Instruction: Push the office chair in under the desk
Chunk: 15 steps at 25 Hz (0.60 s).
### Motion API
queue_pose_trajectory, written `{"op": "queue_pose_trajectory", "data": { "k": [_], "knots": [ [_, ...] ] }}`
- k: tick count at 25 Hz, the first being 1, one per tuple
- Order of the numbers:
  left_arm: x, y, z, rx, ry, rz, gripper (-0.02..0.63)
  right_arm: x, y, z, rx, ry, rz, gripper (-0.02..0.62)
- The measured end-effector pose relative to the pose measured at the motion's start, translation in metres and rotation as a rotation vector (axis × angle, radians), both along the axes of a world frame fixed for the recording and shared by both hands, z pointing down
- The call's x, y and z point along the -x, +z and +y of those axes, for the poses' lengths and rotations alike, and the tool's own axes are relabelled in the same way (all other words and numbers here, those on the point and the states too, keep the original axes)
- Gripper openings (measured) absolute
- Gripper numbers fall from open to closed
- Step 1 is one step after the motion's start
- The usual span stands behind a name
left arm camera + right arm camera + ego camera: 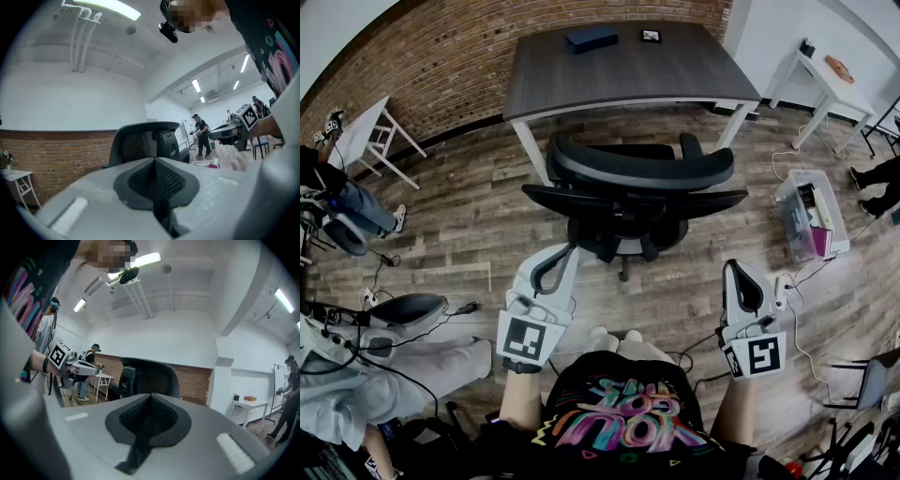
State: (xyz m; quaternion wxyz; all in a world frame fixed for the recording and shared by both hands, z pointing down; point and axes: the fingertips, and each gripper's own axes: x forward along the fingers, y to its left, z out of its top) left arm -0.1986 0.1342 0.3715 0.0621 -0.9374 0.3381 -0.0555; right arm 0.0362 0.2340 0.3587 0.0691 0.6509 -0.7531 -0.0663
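Both pairs of fingers are closed and empty: left gripper (pixel 562 255) and right gripper (pixel 737 270) sit behind the office chair (pixel 633 176) facing the tabletop (pixel 619 70).

The person is wearing a black short-sleeved T-shirt (pixel 619 422), printed with swirling lettering in pink, teal and yellow, at the bottom centre of the head view. Pale shoe toes (pixel 615 335) are peeking out just above it. A black head camera (pixel 168 29) is showing at the top of the left gripper view. The left claw (pixel 570 251) and right claw (pixel 733 270) are showing pale grey shells with black textured pads (pixel 140 180), and each is carrying a white cube (pixel 527 339) with black square markers.
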Motion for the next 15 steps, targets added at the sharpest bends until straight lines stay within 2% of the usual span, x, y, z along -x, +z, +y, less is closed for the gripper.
{"op": "queue_pose_trajectory", "data": {
  "k": [6,10,12,13,15],
  "knots": [
    [-0.002,-0.003,-0.007,-0.045,-0.02,-0.045,0.002,0.006,0.002,-0.008,0.017,0.025,0.036,0.0],
    [-0.006,-0.012,-0.007,-0.13,-0.033,-0.099,0.002,0.008,-0.007,-0.009,-0.009,0.01,0.056,0.005],
    [-0.008,-0.02,-0.008,-0.168,-0.032,-0.117,0.002,0.009,-0.017,-0.012,-0.03,-0.003,0.07,0.036],
    [-0.01,-0.024,-0.008,-0.18,-0.03,-0.122,0.027,0.01,-0.022,-0.014,-0.04,-0.014,0.079,0.051],
    [-0.012,-0.032,-0.012,-0.209,-0.031,-0.129,0.035,0.012,-0.031,-0.019,-0.058,-0.038,0.1,0.062]
  ]
}}
